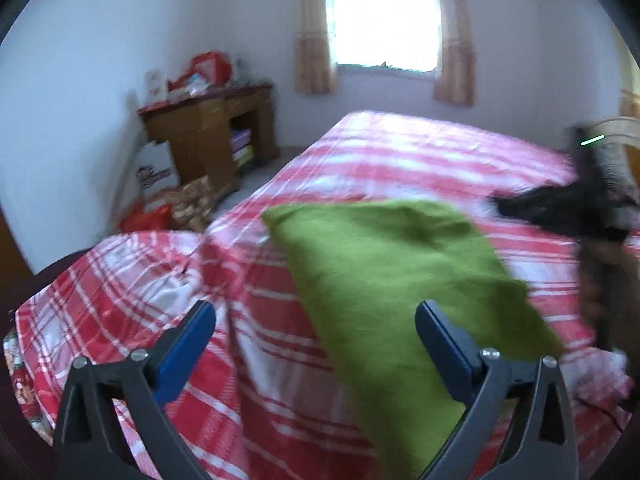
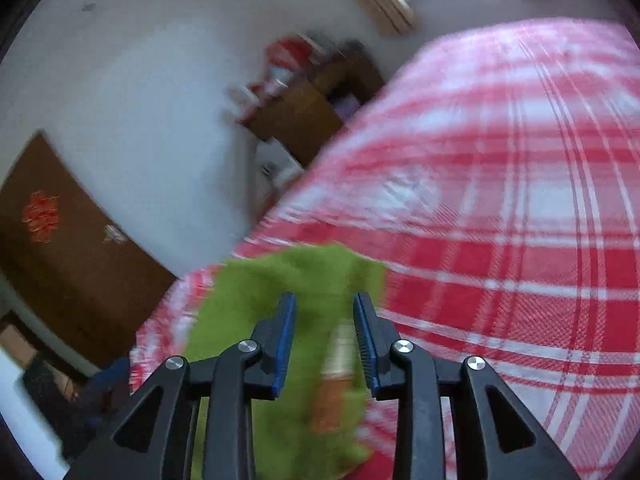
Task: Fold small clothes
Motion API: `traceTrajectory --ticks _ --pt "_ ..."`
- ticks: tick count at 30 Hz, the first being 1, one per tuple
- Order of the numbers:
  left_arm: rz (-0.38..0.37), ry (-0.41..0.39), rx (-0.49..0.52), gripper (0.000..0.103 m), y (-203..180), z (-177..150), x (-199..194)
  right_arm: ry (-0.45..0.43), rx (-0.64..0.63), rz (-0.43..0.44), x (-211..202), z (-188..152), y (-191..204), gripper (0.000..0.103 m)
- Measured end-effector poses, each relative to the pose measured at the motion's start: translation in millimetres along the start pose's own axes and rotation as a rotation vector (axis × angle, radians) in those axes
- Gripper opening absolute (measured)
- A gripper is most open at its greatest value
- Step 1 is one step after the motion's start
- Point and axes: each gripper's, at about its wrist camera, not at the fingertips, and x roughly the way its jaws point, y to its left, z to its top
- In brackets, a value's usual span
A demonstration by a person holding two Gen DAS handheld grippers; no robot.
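Note:
A green cloth (image 1: 400, 272) lies flat on the bed's red and white plaid sheet (image 1: 400, 152), running from the middle toward the near edge. My left gripper (image 1: 316, 312) is open wide just above it; its right finger (image 1: 444, 344) is over the cloth and its left finger is over the sheet. In the right wrist view the same green cloth (image 2: 280, 280) lies bunched at the bed's (image 2: 500, 200) edge. My right gripper (image 2: 325, 300) hovers over it with its jaws partly apart and the pads not pressing on the fabric. A pale orange patch (image 2: 336, 380) shows on the cloth.
A wooden desk (image 1: 208, 128) with red bags stands by the far wall, with a paper bag (image 1: 156, 172) and packages on the floor beside it. A window (image 1: 384, 20) with curtains is behind the bed. A dark blurred shape (image 1: 560, 208) crosses the right edge. A brown door (image 2: 60, 240) is at left.

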Motion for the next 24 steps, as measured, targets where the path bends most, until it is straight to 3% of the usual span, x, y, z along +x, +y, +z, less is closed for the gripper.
traceTrajectory --ticks 2,6,9,13,16,21,24 --pt "0.024 0.047 -0.024 0.102 7 -6 18 -0.011 -0.068 0.052 -13 -8 26 0.057" --pt "0.044 0.113 -0.060 0.103 12 -26 42 0.110 -0.178 0.122 -3 -44 61 0.058" --pt "0.029 0.109 -0.086 0.103 14 -29 43 0.213 -0.199 0.009 24 -72 54 0.057" --pt "0.050 0.065 -0.056 0.103 10 -31 42 0.180 -0.131 0.025 20 -77 42 0.057" --pt "0.050 0.065 -0.088 0.103 13 -27 25 0.152 -0.141 -0.032 4 -76 57 0.058" --pt "0.012 -0.041 -0.089 0.103 6 -9 -26 -0.069 -0.216 -0.161 -58 -75 103 0.061" --pt "-0.011 -0.086 -0.072 0.103 0 3 -46 -0.153 -0.262 -0.192 -82 -78 125 0.065"
